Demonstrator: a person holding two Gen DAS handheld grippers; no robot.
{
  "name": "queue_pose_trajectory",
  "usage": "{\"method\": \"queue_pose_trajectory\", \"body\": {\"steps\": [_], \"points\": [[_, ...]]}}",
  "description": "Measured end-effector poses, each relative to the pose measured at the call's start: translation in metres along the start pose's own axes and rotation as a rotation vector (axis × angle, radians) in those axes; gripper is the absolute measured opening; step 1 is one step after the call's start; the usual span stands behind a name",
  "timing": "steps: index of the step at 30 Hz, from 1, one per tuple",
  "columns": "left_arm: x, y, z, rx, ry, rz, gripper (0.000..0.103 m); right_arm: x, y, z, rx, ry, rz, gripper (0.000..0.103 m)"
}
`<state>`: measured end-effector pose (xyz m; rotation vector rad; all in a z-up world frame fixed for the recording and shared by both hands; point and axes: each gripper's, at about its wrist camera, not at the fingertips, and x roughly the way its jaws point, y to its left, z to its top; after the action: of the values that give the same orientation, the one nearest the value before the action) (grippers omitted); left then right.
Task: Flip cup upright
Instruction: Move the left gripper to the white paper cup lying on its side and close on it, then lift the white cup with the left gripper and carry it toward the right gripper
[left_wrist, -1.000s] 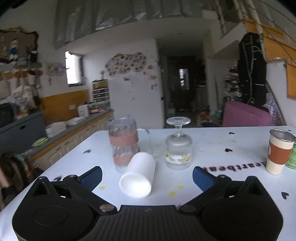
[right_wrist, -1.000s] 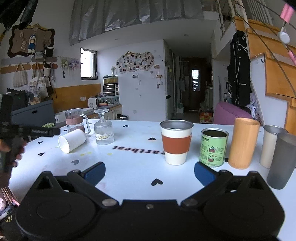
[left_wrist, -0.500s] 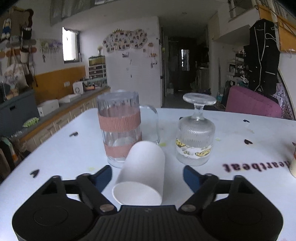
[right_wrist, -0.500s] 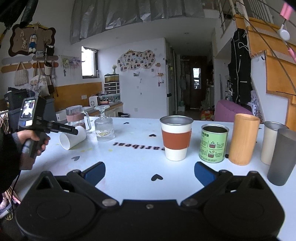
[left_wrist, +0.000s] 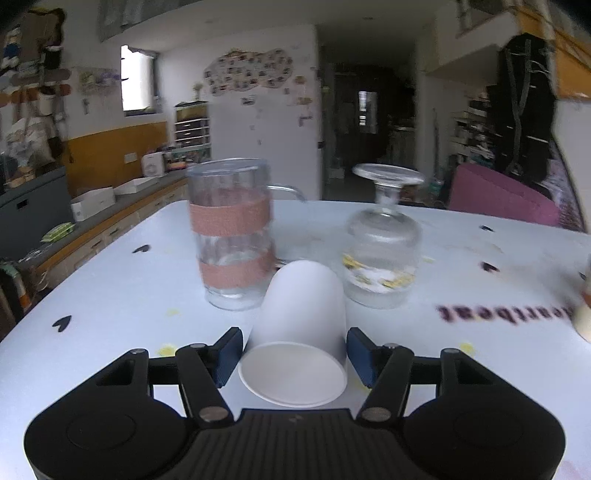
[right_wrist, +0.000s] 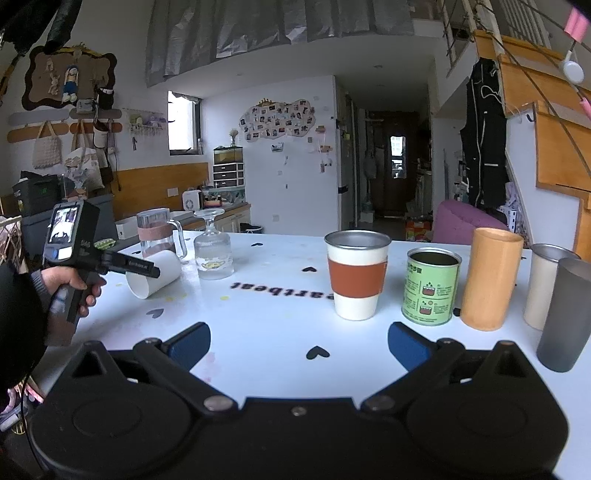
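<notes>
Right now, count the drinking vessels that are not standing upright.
2. The white cup lies on its side between the left gripper fingers; the stemmed glass stands upside down just right of it. None seems hidden.

In the left wrist view, the cup (left_wrist: 301, 325) lies on its side at lower centre of the counter (left_wrist: 110, 295) (mouth nearest the camera); the mug (left_wrist: 231, 236) stands behind-left, the upturned glass (left_wrist: 382, 254) behind-right.

The white counter (right_wrist: 266, 317) with black hearts carries a white cup (right_wrist: 155, 274) on its side at ten o'clock, a glass pitcher (right_wrist: 157, 236), an inverted glass (right_wrist: 213, 247), and cups and a green can (right_wrist: 430, 286) toward two o'clock.
</notes>
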<state>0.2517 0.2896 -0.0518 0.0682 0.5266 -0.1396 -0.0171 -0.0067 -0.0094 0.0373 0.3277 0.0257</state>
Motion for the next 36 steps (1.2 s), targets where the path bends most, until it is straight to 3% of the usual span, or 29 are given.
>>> {"method": "queue_pose_trajectory", "body": {"steps": [6, 14, 25, 28, 36], "points": [[-0.039, -0.034, -0.02, 0.101, -0.005, -0.092, 0.062, -0.001, -0.003, 0.001, 0.011, -0.008, -0.009, 0.103], [-0.082, -0.074, -0.046, 0.151, -0.008, -0.217, 0.062, -0.003, -0.01, -0.001, 0.039, -0.017, -0.027, 0.103], [-0.146, -0.14, -0.088, 0.31, -0.058, -0.529, 0.062, 0.002, -0.019, -0.001, 0.084, 0.017, -0.029, 0.103], [-0.159, -0.151, -0.097, 0.345, -0.076, -0.572, 0.062, 0.009, -0.023, 0.002, 0.097, 0.048, -0.016, 0.103], [-0.166, -0.154, -0.104, 0.363, -0.087, -0.578, 0.065, 0.07, -0.025, 0.011, 0.111, 0.212, 0.03, 0.103]]}}
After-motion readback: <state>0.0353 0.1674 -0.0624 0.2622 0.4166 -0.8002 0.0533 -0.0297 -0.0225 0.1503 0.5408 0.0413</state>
